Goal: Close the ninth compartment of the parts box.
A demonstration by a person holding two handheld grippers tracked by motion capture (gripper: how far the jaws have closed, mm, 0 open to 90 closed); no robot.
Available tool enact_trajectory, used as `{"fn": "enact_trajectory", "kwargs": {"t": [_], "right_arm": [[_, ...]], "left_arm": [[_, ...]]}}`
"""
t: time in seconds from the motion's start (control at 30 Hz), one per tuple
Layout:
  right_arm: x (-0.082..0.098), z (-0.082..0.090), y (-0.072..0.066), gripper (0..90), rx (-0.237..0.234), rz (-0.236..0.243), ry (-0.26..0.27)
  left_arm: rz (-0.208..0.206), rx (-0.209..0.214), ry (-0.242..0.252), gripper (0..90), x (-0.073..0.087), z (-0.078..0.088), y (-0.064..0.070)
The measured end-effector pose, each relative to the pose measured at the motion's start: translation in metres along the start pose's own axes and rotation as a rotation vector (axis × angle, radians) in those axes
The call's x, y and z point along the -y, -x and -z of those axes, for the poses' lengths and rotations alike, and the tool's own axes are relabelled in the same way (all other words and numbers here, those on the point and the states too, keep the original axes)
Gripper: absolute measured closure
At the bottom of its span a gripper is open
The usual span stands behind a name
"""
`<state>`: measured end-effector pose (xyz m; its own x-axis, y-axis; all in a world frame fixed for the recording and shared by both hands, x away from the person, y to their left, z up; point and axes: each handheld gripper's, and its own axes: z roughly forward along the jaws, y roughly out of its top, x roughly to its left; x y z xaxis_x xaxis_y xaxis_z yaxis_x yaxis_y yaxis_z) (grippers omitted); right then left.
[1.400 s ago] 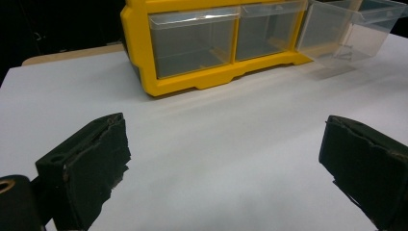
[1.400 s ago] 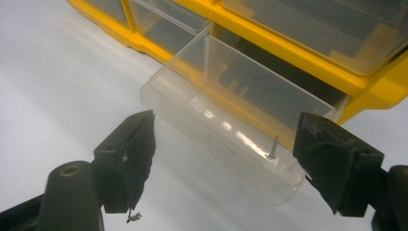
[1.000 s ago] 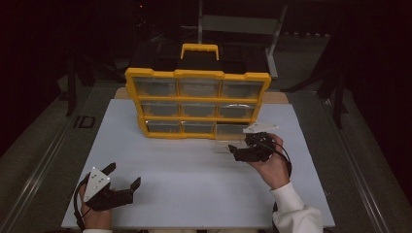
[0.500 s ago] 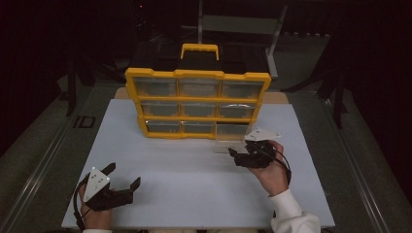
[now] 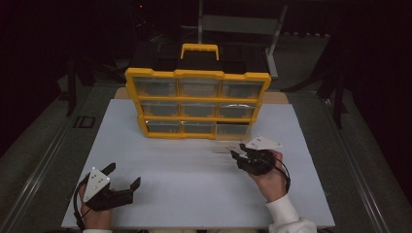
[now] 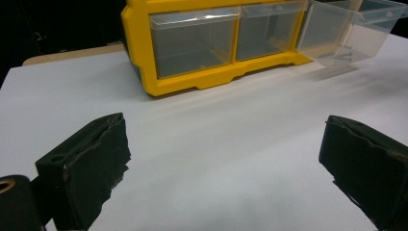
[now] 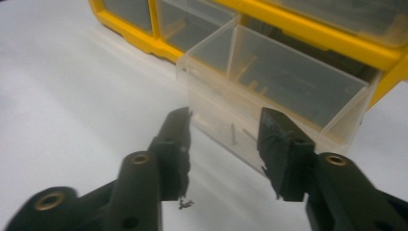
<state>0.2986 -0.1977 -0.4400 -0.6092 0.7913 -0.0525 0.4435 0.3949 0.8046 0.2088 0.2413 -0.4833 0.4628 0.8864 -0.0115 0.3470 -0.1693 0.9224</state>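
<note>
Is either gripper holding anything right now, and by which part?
Nothing is held. The right gripper has just been closing, its jaws apart before the pulled-out clear drawer; the left gripper is open over the table.

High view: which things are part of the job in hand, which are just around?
In the job:
- clear drawer, pulled out of the bottom right slot
- yellow organizer
- right gripper, jaws just closing, nothing pressed between them
- small screws in the drawer

Just around:
- left gripper, open, resting apart
- white table

The white worktop (image 5: 194, 184) is brightly lit from above, the surroundings black; soft shadows, near fingers (image 7: 178, 144) blurred, glare on drawers (image 6: 202, 19).
</note>
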Motion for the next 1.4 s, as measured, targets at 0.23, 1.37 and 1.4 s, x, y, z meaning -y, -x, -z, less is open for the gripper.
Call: {"fn": "enact_trajectory", "kwargs": {"t": [0.23, 1.37, 1.4], "right_arm": [[0.005, 0.0, -0.001, 85.3, 0.041, -0.005, 0.012], [0.01, -0.019, -0.005, 90.0, 0.126, 0.045, -0.003], [0.01, -0.019, -0.005, 90.0, 0.126, 0.042, -0.004]], "left_arm": [[-0.001, 0.0, -0.001, 3.5, 0.0, 0.0, 0.0], [-0.005, 0.004, 0.003, 3.5, 0.0, 0.0, 0.0], [-0.006, 0.004, 0.004, 3.5, 0.0, 0.0, 0.0]]}}
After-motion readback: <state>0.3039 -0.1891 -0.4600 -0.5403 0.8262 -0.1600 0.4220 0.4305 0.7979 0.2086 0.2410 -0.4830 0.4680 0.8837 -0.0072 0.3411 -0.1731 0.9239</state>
